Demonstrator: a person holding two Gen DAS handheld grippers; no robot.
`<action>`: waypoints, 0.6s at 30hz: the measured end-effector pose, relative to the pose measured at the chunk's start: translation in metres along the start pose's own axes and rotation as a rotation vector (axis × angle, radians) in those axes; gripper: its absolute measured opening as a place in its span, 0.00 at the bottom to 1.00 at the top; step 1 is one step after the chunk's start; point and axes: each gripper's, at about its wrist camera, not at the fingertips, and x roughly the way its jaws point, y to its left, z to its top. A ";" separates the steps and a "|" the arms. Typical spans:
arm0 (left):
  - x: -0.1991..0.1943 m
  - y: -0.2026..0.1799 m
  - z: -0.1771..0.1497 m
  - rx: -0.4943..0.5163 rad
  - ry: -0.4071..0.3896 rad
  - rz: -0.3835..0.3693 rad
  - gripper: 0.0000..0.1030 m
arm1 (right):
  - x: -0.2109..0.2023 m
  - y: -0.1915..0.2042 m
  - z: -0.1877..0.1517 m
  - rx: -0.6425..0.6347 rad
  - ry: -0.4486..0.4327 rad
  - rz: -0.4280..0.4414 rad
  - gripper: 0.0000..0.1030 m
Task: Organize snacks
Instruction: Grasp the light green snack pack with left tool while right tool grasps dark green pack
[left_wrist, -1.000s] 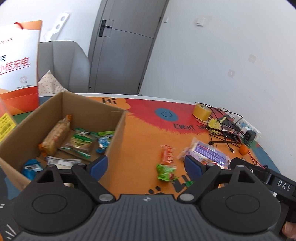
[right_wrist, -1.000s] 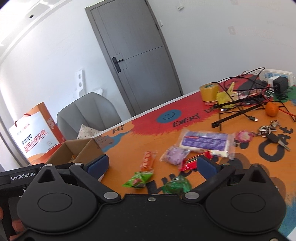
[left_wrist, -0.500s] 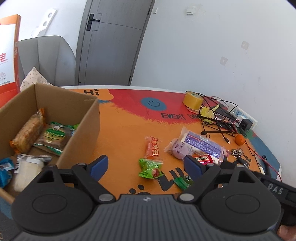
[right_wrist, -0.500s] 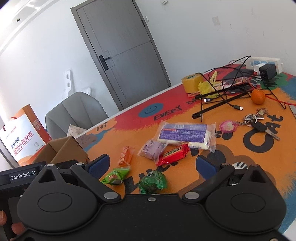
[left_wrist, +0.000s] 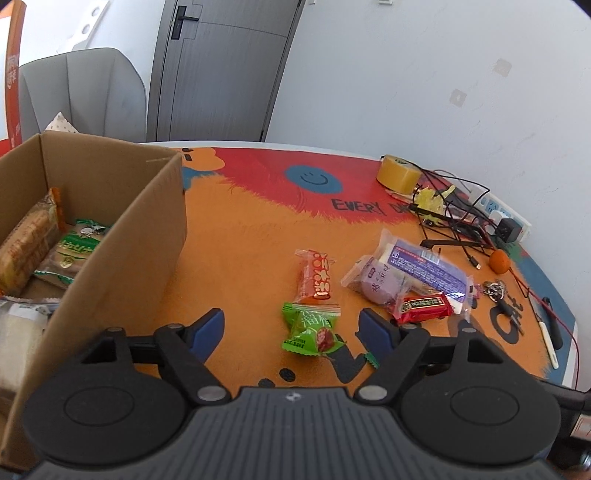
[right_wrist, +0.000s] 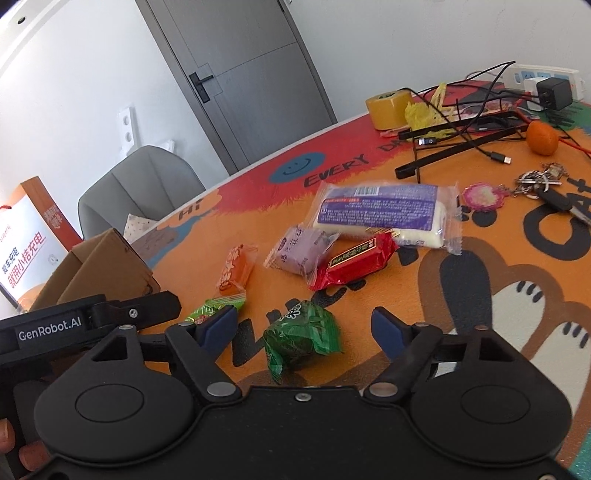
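Both grippers have dropped toward the surface, jaws narrowing yet still spread: left gripper (left_wrist: 291, 326) brackets the light-green snack (left_wrist: 310, 328), right gripper (right_wrist: 304, 328) the dark-green one (right_wrist: 301, 338); grasps look imminent.

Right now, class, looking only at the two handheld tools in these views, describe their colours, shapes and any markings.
Both tools are matte black plastic. The left tool and the right tool each have two angular linkage arms ending in blue pads, silver pivot screws, and two round housings with circular insets. The left tool's body is ribbed grey. Seen from the right wrist view, the left tool's side carries white "GenRobot.AI" lettering.
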 end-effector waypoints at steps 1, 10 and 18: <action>0.002 0.000 0.000 0.000 0.002 0.002 0.77 | 0.003 0.000 -0.001 -0.003 0.008 0.003 0.66; 0.026 -0.012 -0.002 0.029 0.027 0.018 0.77 | 0.002 -0.012 0.001 -0.011 -0.012 -0.002 0.37; 0.038 -0.016 -0.007 0.048 0.047 0.026 0.59 | -0.005 -0.026 0.003 0.023 -0.034 -0.038 0.37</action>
